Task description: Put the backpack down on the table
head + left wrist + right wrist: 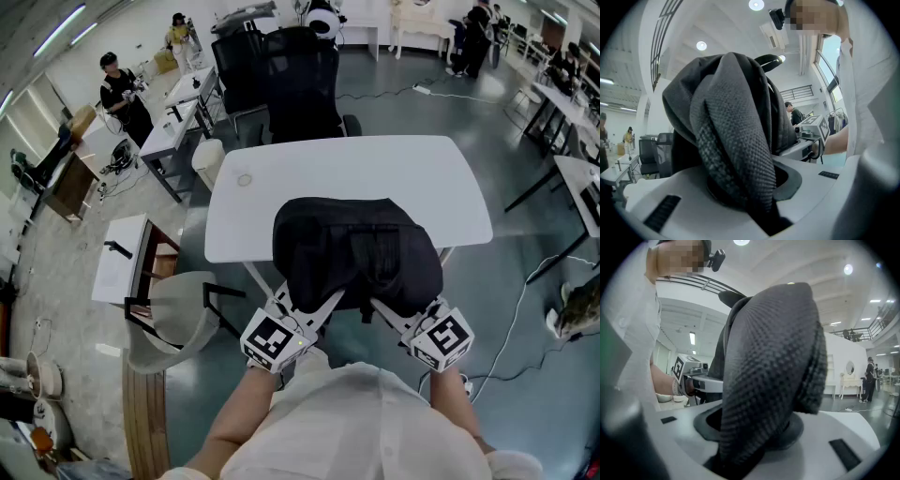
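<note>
A black backpack [356, 248] hangs over the near edge of the white table [375, 169], held up from below by both grippers. My left gripper [314, 305] is shut on a padded mesh shoulder strap [736, 140], which fills the left gripper view and runs down between the jaws of that gripper [757, 208]. My right gripper [394, 314] is shut on the other mesh strap [773, 362], which is pinched low between the jaws of that gripper [747, 453]. Both sets of fingertips are hidden under the bag in the head view. I cannot tell whether the bag's base touches the tabletop.
A small round object [244, 178] lies at the table's far left. Black office chairs [300, 75] stand behind the table. A beige chair [178, 319] and a small side table [122, 258] sit to the left. Cables [534, 309] cross the floor at right.
</note>
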Motion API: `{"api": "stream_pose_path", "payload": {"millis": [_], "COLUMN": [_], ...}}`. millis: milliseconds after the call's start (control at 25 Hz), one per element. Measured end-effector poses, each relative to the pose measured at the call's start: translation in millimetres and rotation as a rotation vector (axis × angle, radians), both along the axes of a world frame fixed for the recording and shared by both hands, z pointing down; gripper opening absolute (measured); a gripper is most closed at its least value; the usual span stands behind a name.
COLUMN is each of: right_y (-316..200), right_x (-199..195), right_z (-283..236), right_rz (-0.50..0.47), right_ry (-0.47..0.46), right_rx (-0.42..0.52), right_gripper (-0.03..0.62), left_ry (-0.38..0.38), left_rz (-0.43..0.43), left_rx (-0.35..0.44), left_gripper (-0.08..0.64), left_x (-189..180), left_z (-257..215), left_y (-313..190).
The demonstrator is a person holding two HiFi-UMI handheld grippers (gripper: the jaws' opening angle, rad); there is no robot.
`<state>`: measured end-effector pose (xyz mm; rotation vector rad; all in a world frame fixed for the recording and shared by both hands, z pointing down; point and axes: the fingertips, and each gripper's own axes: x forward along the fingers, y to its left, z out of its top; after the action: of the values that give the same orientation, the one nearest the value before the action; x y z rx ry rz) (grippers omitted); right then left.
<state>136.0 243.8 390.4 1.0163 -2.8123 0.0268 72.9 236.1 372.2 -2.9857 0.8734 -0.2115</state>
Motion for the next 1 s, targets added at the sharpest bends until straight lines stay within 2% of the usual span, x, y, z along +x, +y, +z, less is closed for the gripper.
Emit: {"api": "stream_pose_path", "payload": {"millis": [480, 1000], "right_y": [-8.7, -13.7], "right_x": [10.2, 13.2], "right_z": [5.9, 6.0], "right_rz": [0.019, 0.018], "right_ry": [-0.002, -0.046], "right_rx": [-0.011, -0.039], "right_gripper": [0.19, 0.193], "left_ry": [-0.005, -0.012], "left_rz": [0.023, 0.039], "left_rx": [-0.006, -0.023], "left_gripper": [0.086, 0.084], "left_x": [10.0, 12.7], "left_z": [6.8, 9.3], "left_y": [-9.9, -15.9]}}
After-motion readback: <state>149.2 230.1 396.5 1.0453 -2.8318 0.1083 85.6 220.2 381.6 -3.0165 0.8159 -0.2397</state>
